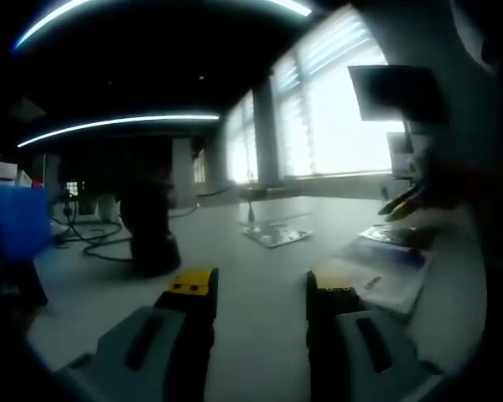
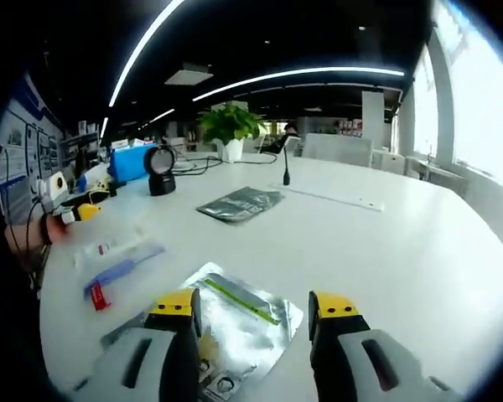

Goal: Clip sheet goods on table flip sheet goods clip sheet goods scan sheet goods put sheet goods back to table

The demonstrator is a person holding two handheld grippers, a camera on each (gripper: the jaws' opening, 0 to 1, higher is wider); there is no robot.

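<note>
Hovering right tool agape, silver sheet below

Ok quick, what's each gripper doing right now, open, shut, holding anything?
Left gripper: open, holding nothing.
Right gripper: open, empty, above the silver packet.

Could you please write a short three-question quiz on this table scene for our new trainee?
1. True or false: the right gripper is clamped on the silver packet.
2. In the right gripper view, what stands beside the blue box? A) a black scanner B) a kettle C) a lamp
3. Fill in: the dark green packet lies flat on the white ____.

Key: 1 false, its jaws stand open above the packet; 2 A; 3 table.
</note>
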